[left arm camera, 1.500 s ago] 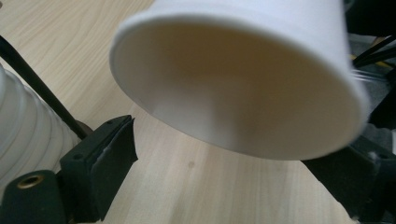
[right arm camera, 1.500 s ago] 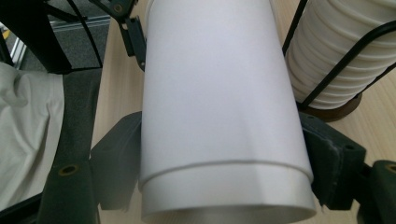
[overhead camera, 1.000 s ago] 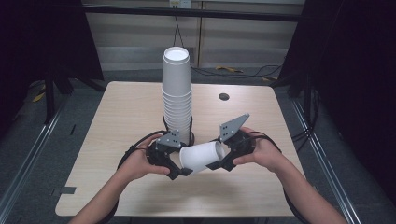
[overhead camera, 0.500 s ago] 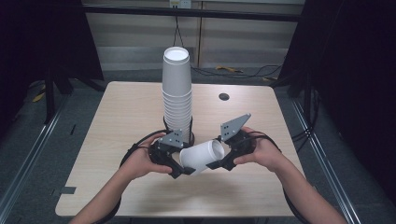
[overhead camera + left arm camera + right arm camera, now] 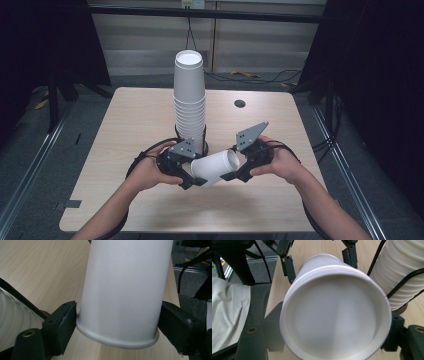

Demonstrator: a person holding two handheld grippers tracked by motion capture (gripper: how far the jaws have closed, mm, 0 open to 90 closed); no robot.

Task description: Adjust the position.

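Pale wooden worktop [image 5: 125, 135] — both tongs, left [image 5: 186, 172] and right [image 5: 239, 170], clamp one white paper cup [image 5: 215, 167] (lying sideways); squeeze lightly to avoid crushing.

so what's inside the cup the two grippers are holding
Nothing shows inside the cup: the right gripper view looks at bare white wall and bottom. A second rim line near its mouth hints at nested cups, but that can't be confirmed.

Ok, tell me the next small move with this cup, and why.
Probably pull the grippers slightly apart. The left gripper and right gripper each clamp an end of the cup, and one end shows two nested rims, so two cups seem stuck together.
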